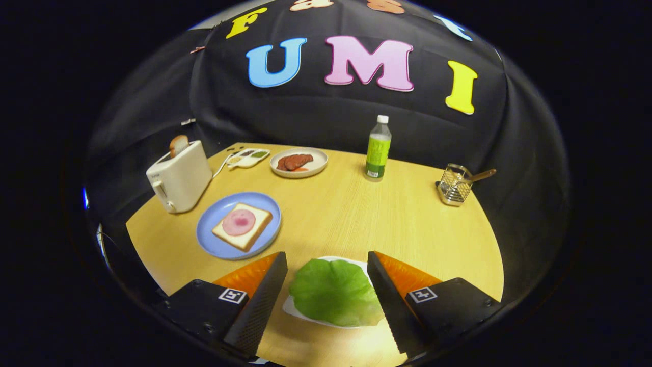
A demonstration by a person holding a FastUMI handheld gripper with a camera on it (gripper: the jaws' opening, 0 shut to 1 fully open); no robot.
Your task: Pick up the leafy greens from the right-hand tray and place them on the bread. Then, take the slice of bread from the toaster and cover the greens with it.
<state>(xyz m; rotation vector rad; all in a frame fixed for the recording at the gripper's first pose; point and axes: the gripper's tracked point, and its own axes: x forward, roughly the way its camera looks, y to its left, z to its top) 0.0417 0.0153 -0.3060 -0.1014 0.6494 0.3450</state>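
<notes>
A green lettuce leaf lies on a small white tray directly between my two fingers. My gripper is open, with the fingertips spread on either side of the leaf and above it. Beyond the left finger, a blue plate carries a slice of bread topped with a round pink slice of ham. Farther left stands a white toaster with a browned slice of bread sticking out of its slot.
At the back of the round wooden table sit a white plate with dark meat slices, a small divided condiment dish, a green bottle and a wire holder with a wooden-handled utensil. The toaster's cord runs behind it.
</notes>
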